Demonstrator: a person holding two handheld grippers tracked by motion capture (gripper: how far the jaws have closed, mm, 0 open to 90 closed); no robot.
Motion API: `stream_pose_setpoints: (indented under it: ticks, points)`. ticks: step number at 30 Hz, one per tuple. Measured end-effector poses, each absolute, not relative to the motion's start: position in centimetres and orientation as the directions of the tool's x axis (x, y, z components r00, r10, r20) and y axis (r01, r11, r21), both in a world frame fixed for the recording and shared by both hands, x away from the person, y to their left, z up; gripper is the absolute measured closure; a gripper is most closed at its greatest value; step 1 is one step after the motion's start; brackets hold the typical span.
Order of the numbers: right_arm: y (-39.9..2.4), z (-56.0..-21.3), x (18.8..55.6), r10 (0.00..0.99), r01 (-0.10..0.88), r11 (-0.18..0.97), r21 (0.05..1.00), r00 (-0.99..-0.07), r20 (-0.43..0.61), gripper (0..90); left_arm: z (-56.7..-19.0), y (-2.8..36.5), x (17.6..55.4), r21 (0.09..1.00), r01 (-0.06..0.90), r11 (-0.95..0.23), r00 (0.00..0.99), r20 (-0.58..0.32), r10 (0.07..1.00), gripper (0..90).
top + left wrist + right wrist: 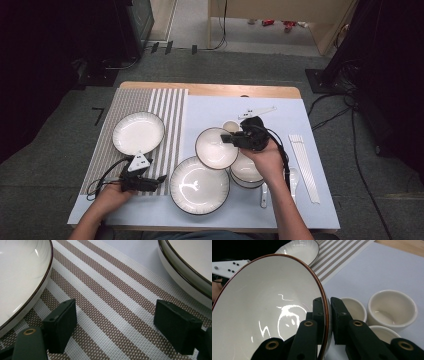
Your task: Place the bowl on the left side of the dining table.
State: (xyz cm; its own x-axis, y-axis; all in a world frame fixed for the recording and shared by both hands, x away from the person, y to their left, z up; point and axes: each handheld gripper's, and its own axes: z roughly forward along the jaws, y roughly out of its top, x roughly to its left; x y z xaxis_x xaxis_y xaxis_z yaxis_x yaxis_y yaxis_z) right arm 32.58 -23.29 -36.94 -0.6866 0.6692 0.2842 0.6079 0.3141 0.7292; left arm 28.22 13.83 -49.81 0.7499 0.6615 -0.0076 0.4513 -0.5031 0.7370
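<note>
Nearest the person, the left gripper (161, 178) rests low over the striped placemat (170, 130), its jaws standing wide apart with nothing between them. Beside it on the blue cloth (310, 210) sits the large bowl (199, 185), and a plate (138, 132) lies on the mat beyond. Further in, the right gripper (226, 139) is clamped on the rim of a smaller bowl (215, 148), one jaw inside and one outside the rim. That bowl appears lifted and tilted, held between the large bowl and the stack of bowls (246, 171) under the right hand (266, 157). Small cups (392, 307) stand just behind. The step looks like carrying this bowl to its place; the next move calls for levelling it over a bare spot and lowering before releasing.
</note>
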Motion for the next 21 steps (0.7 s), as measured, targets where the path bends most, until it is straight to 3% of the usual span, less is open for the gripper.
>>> stream_pose_setpoints:
  ticks: [21]
  points:
    - [-21.3,-37.0,33.4,0.654,0.609,0.323,0.724,-0.697,0.295,83.2,-49.8,13.8,28.2,0.737,0.451,-0.504,0.750,-0.007,0.661,19.1]
